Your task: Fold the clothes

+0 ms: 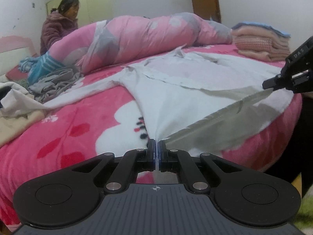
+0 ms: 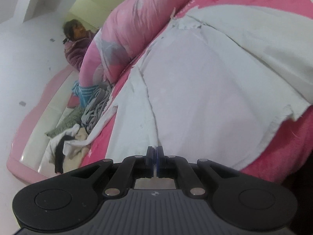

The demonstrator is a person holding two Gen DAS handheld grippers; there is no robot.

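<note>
A white shirt lies spread on the pink bed blanket, collar toward the far side. My left gripper is shut on the shirt's near hem corner and pulls the cloth taut. My right gripper shows at the right in the left wrist view, shut on the other hem corner. In the right wrist view the right gripper is shut on the edge of the shirt, which stretches away from it over the blanket.
A rolled pink quilt lies across the far side of the bed. A stack of folded blankets sits at the back right. Loose grey and beige clothes pile at the left. A seated person is at the far left.
</note>
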